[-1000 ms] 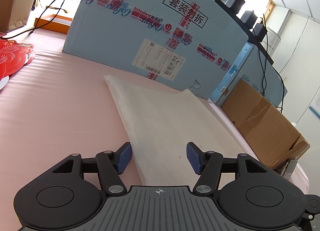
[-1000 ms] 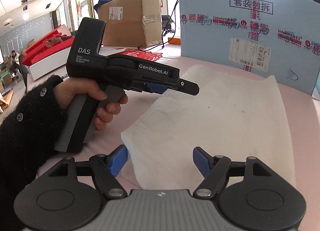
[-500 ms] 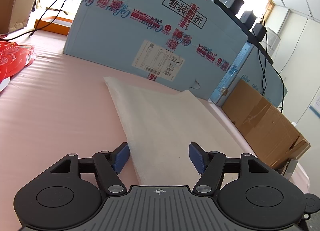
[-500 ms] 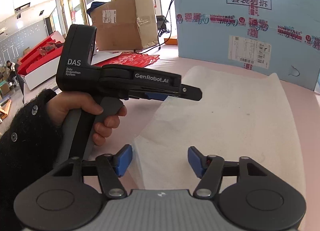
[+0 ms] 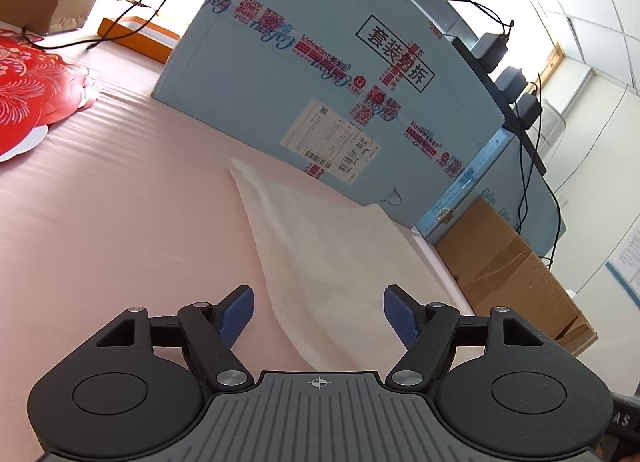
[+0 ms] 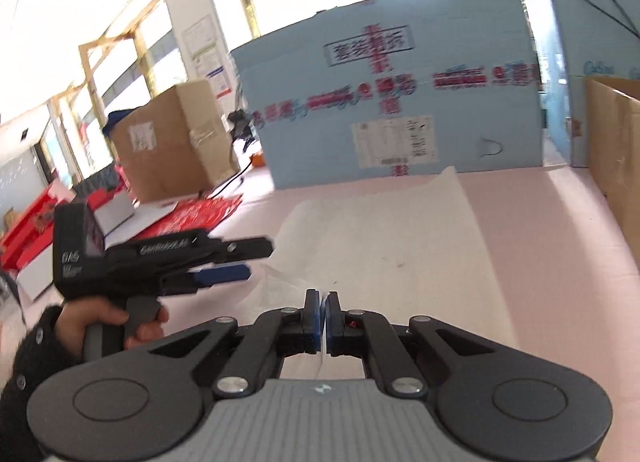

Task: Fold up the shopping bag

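A pink tabletop (image 5: 100,222) fills the foreground, with a big blue carton (image 5: 340,74) standing at its far side. The white shopping bag (image 5: 332,254) lies flat, its long axis running from the near edge toward 12 o'clock at the carton. The right gripper (image 6: 323,302) has pinched shut on the bag's near edge, so it looks the nearer one for lifting the fold. The left gripper (image 5: 318,312), jaws opening and empty, hovers over the bag's near left corner.

The shopping bag (image 5: 332,262) looked like matt, textured white cloth; the table cover (image 5: 120,222) was smooth pink fabric.
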A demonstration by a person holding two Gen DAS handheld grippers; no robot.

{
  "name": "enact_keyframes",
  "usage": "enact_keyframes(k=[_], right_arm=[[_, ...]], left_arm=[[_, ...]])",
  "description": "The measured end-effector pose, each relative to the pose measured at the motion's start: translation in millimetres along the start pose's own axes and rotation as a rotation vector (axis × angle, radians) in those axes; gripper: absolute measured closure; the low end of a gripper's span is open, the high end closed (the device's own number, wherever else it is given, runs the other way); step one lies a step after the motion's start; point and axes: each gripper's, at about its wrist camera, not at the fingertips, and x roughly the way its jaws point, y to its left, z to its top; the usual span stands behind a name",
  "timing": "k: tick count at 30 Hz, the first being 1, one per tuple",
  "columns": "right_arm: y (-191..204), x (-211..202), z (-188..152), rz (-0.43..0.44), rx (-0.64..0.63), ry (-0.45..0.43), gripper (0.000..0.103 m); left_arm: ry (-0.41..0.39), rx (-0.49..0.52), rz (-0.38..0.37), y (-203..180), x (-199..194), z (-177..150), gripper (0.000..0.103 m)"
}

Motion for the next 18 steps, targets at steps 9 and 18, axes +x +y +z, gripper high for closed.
enact_keyframes(k=[9, 18], right_arm=[[-74.7, -8.7, -9.1, 0.074, 0.319, -0.029, 0.101], [-55.2, 8.7, -23.4, 0.292, 0.305, 0.086, 0.05]], left_arm=[[0.069, 0.061, 0.004, -29.9, 7.1, -27.4, 0.067], [0.116, 0.12, 0.026, -54.4, 28.6, -31.4, 0.091]])
